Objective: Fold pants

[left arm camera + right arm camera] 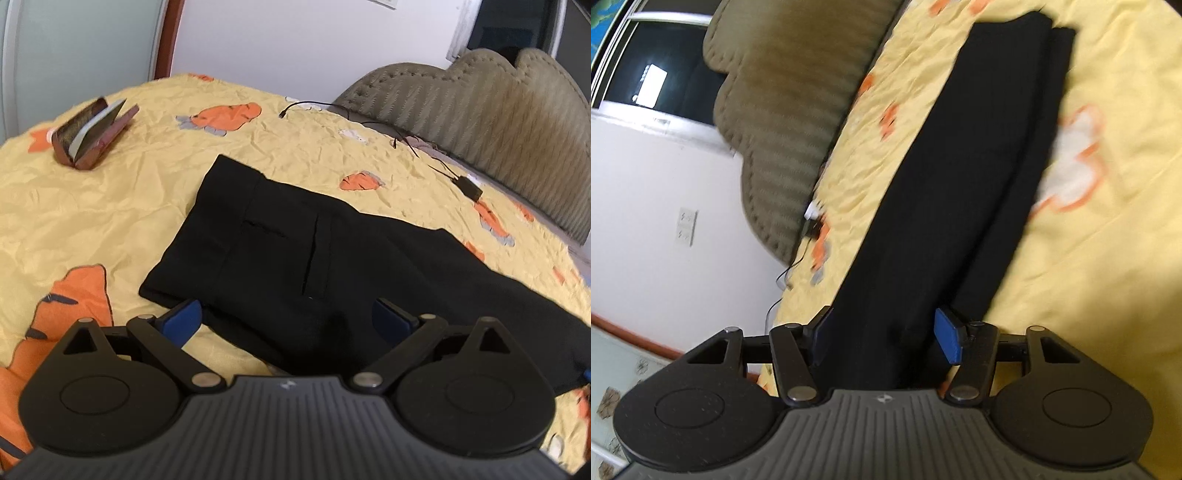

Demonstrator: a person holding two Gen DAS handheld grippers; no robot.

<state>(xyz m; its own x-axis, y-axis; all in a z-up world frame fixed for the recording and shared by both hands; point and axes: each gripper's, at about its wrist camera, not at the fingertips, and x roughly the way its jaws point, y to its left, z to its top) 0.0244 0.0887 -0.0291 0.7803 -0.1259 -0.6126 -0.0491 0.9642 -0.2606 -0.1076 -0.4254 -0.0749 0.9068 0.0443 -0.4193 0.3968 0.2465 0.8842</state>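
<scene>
Black pants [288, 251] lie flat on a yellow bedspread with orange carrot prints [92, 206], folded lengthwise, waist end far left, legs running right. My left gripper [288, 319] is open over the near edge of the seat area, blue pads apart and nothing between them held. In the right wrist view the pants [960, 177] stretch away as a long black strip. My right gripper [882, 338] is open with the leg end between its pads, not pinched.
A brown wallet-like case [92, 133] stands open at the far left of the bed. Black cables and a small charger [469, 188] lie near the padded olive headboard [480, 110]. A white wall and window [653, 74] are behind.
</scene>
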